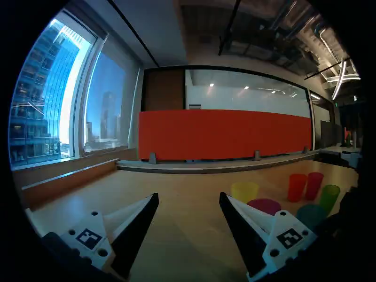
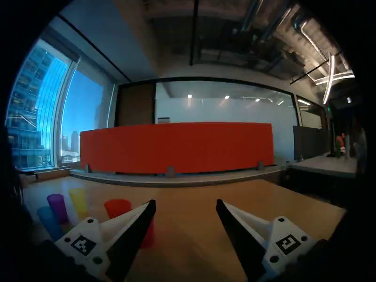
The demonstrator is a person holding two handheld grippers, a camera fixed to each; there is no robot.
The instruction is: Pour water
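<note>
left tool [image 1: 188, 197]: fingers spread, nothing between, low over surface [image 1: 188, 244]
near right of left tool: pink cup [image 1: 264, 205] just past the right finger; teal cup [image 1: 310, 215] beside that finger
farther right of left tool: yellow cup [image 1: 244, 191], orange cup [image 1: 297, 186], crimson cup [image 1: 314, 184], green cup [image 1: 330, 196], all upright
right tool [image 2: 184, 203]: fingers spread, holding nothing
near left of right tool: red cup [image 2: 117, 207], partly behind the left finger
farther left of right tool: blue cup [image 2: 48, 222], purple cup [image 2: 58, 207], yellow cup [image 2: 79, 202]
water: cannot tell if any cup holds some
ahead, far: orange panel [image 1: 225, 134] along the surface's far edge
far left: window [image 1: 61, 108]
</note>
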